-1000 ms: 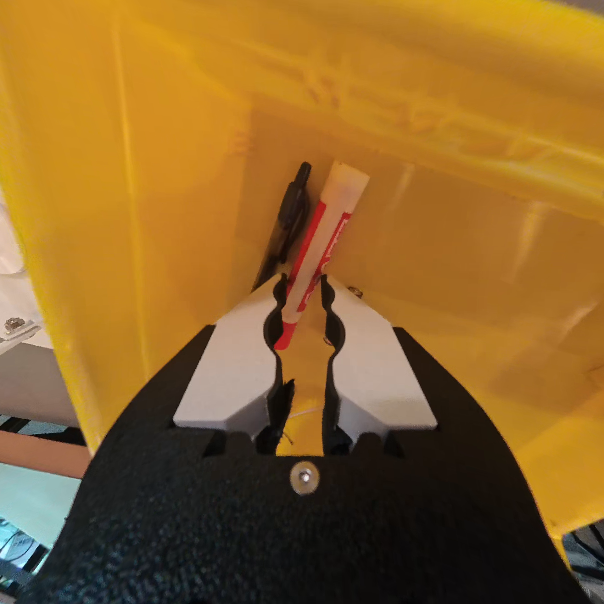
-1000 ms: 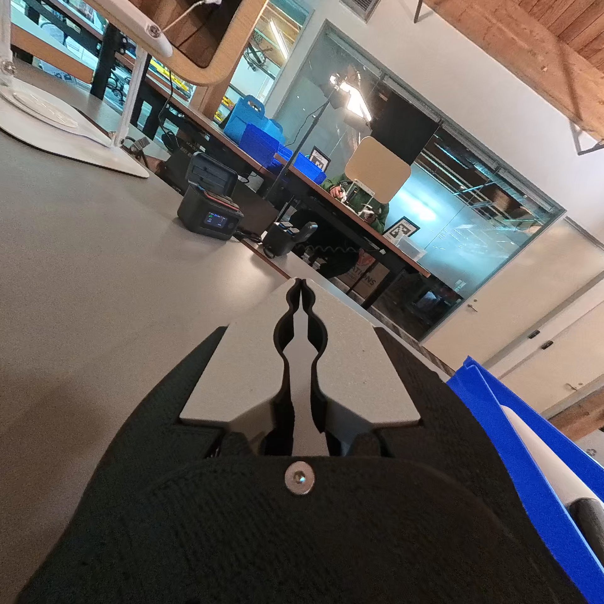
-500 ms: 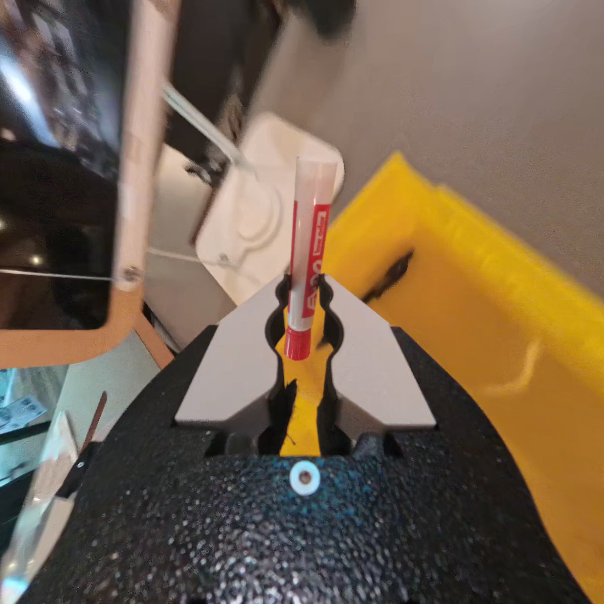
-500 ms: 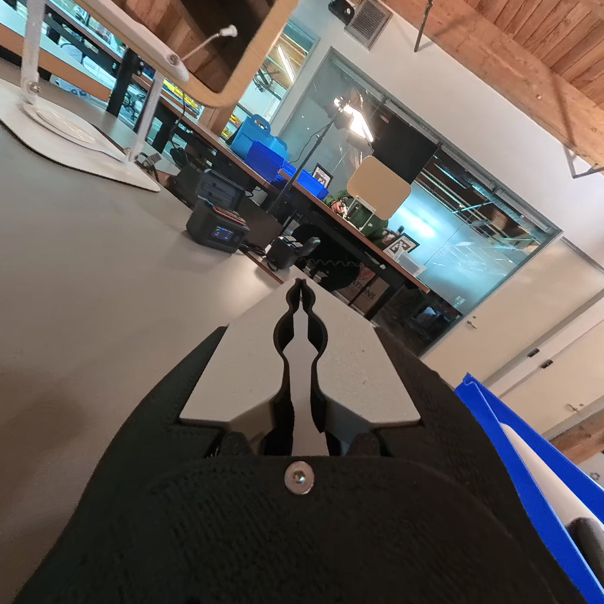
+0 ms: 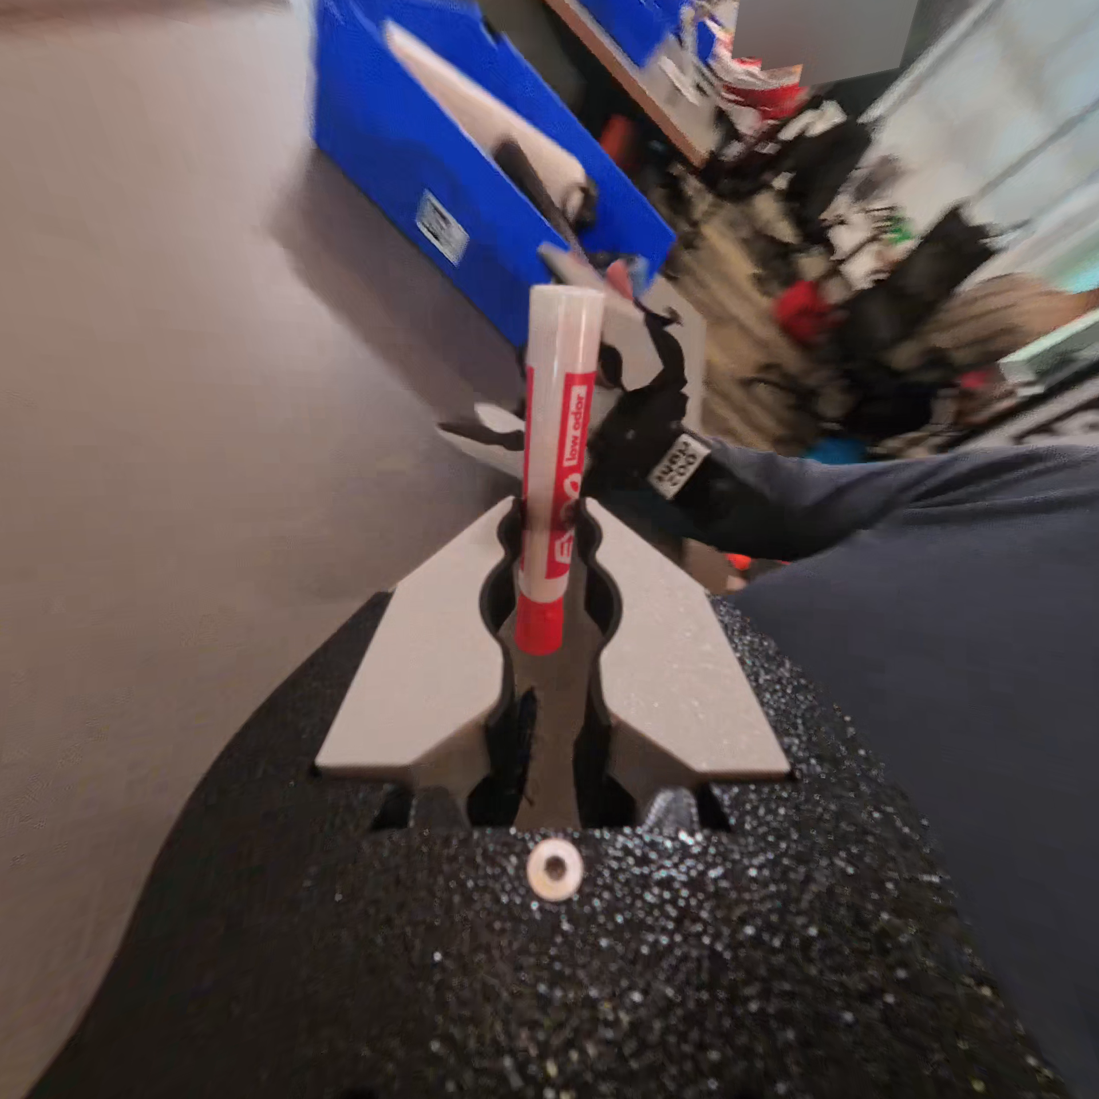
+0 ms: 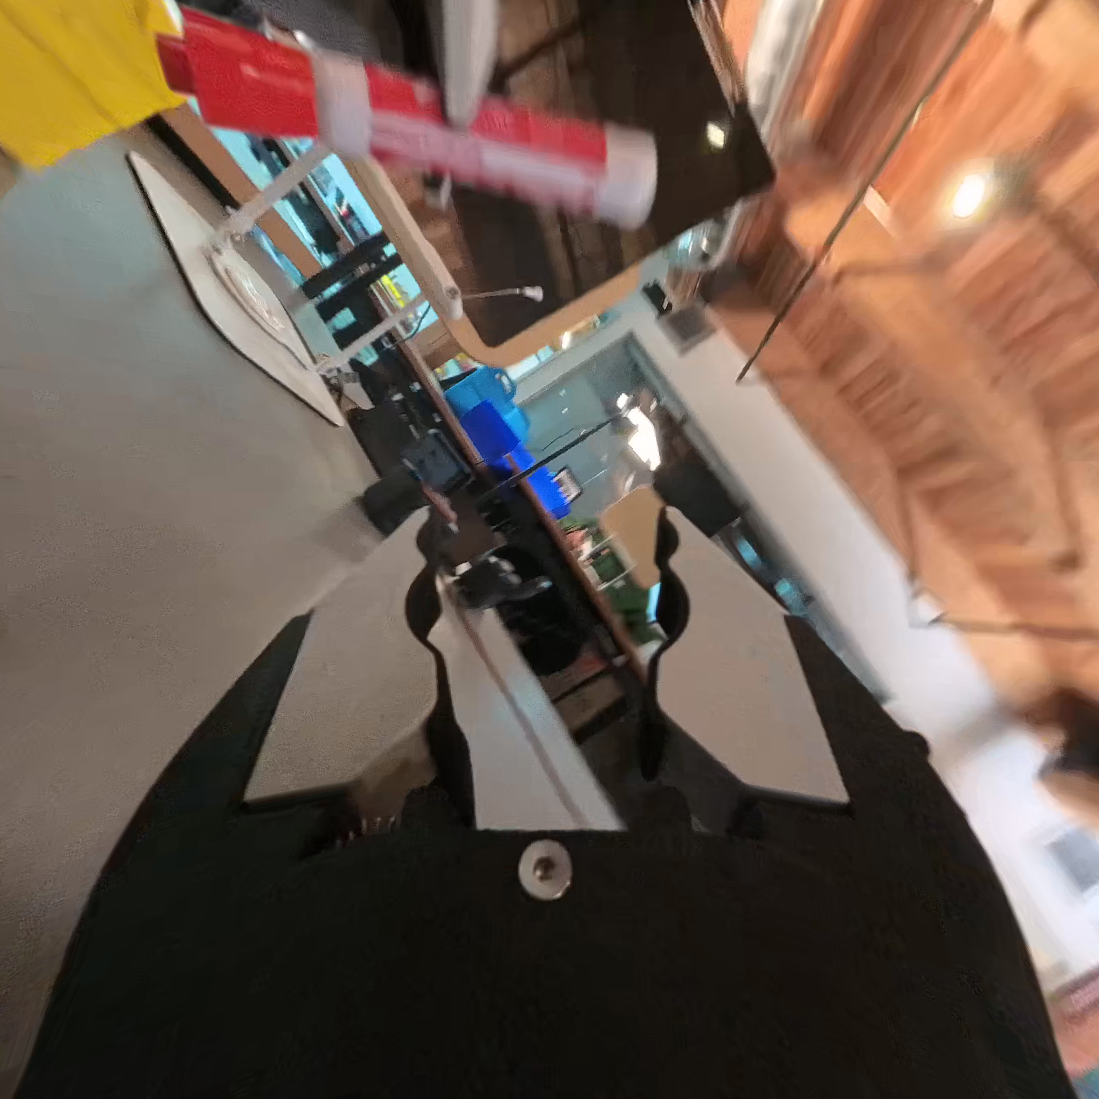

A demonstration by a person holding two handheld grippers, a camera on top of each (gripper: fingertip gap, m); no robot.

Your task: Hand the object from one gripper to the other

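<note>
One red-and-white plastic marker pen [image 5: 556, 470] stands clamped in the left tool [image 5: 550, 517], pointing toward twelve o'clock. The right tool [image 6: 544, 523], jaws wide and empty, approaches; the handover is unfinished.
</note>
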